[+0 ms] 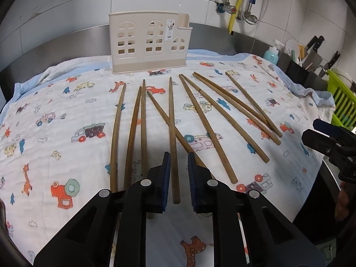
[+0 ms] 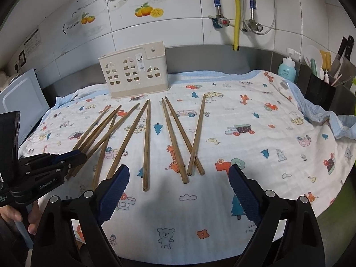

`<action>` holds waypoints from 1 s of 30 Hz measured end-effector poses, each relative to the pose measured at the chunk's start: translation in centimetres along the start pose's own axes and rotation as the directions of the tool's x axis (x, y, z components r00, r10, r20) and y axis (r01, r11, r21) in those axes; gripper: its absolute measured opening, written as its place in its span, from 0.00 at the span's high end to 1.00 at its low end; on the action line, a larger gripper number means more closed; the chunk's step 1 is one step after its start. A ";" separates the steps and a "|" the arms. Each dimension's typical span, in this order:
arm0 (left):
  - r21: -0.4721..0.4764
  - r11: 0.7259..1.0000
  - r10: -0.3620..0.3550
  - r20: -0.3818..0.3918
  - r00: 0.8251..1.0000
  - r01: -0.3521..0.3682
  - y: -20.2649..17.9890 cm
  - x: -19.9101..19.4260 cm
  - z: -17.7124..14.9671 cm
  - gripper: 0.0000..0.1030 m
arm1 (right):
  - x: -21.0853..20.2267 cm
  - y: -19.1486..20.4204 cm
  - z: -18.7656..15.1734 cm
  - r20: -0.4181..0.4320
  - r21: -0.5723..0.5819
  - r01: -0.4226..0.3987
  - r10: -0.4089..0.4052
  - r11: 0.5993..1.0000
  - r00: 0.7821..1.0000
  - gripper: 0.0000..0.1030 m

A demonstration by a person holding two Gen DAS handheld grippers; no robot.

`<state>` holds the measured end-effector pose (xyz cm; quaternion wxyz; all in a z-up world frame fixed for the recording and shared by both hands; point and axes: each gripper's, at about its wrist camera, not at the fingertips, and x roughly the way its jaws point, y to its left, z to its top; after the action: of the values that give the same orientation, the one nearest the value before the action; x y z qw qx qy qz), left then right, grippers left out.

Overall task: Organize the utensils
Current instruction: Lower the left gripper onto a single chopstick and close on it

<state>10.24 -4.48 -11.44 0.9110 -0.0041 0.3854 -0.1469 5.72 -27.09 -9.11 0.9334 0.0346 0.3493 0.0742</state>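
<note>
Several brown wooden chopsticks [image 1: 171,120] [image 2: 146,142] lie spread on a white cartoon-print cloth [image 1: 55,115] [image 2: 255,115]. A cream utensil holder with window cut-outs [image 1: 149,42] [image 2: 135,73] stands upright at the cloth's far edge. My left gripper [image 1: 179,173] is open a little, its jaws on either side of the near end of one chopstick [image 1: 174,178], not closed on it. It also shows in the right wrist view [image 2: 73,155]. My right gripper [image 2: 179,191] is wide open and empty above the cloth, near the chopstick ends. It also shows in the left wrist view [image 1: 320,131].
A tiled wall with pipes [image 2: 237,11] rises behind the steel counter. A teal pump bottle [image 2: 287,69], a black caddy with knives [image 2: 320,93] and a green rack [image 1: 342,104] stand at the right. A white board [image 2: 20,102] leans at the left.
</note>
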 end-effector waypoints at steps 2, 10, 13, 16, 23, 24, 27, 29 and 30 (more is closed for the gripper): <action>-0.009 1.000 0.001 -0.004 1.000 -0.001 0.2 0.3 0.0 0.88 | 0.1 -0.1 0.0 -0.001 0.002 -0.001 0.001 1.000 1.000 0.15; -0.009 1.000 0.004 -0.018 1.000 -0.005 0.4 0.9 0.1 0.88 | 0.9 -0.4 -0.3 -0.010 0.012 0.002 -0.002 1.000 1.000 0.17; -0.015 1.000 0.002 -0.020 1.000 -0.003 0.4 1.2 0.1 0.88 | 1.2 -0.6 -0.4 -0.015 0.015 0.005 -0.005 1.000 1.000 0.20; -0.012 1.000 0.002 -0.017 1.000 -0.002 0.3 1.3 0.1 0.88 | 1.8 -0.9 -0.4 -0.020 0.027 0.004 -0.004 1.000 1.000 0.26; -0.019 1.000 -0.005 -0.021 1.000 0.004 0.4 1.5 0.1 0.88 | 3.5 -1.4 -0.2 -0.041 0.061 0.005 -0.002 0.998 0.999 0.47; -0.021 1.000 -0.004 -0.022 1.000 0.004 0.4 1.6 0.1 0.88 | 3.8 -1.5 -0.1 -0.042 0.068 0.006 -0.003 0.998 0.999 0.52; -0.020 1.000 -0.015 -0.019 1.000 0.015 0.5 1.6 0.1 0.88 | 4.6 -1.7 0.3 -0.048 0.081 0.013 -0.009 0.997 0.999 0.60; -0.019 1.000 -0.021 -0.020 1.000 0.020 0.6 1.7 0.1 0.88 | 5.2 -1.9 0.6 -0.051 0.092 0.016 -0.011 0.996 0.999 0.65; -0.021 1.000 -0.024 -0.020 1.000 0.023 0.6 1.7 0.1 0.88 | 5.5 -2.0 0.7 -0.053 0.099 0.017 -0.012 0.995 0.999 0.71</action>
<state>11.59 -4.37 -12.63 0.9052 -0.0164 0.3960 -0.1536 10.51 -28.16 -12.35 0.9215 0.0766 0.3774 0.0510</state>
